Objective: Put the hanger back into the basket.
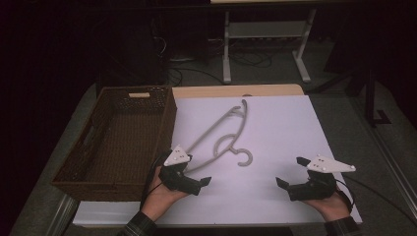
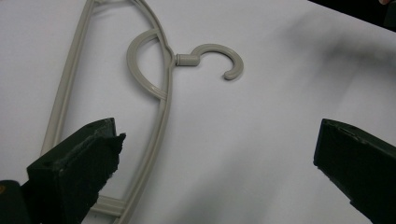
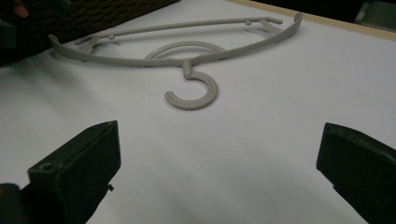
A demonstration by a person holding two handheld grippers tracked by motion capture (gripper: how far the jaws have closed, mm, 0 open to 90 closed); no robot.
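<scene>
Woven brown wicker basket (image 1: 110, 172) at the left edge of the table, standing partly on the white sheet (image 1: 275, 128); nothing inside it, only the bare weave of floor and walls, with a pale label on the far rim. Just right of the basket, a grey plastic hanger (image 1: 216, 142) lying flat on the sheet, one arm running toward the far side, hook (image 1: 245, 158) curled at the near end and pointing right. Left gripper (image 1: 196, 172) near the basket's near right corner, jaws spread wide with nothing between them, low over the near end of the hanger. Right gripper (image 1: 290, 172) well apart at the near right, jaws likewise wide and empty, aimed at the hook. Wooden table edge (image 1: 236, 91) showing beyond the sheet.
</scene>
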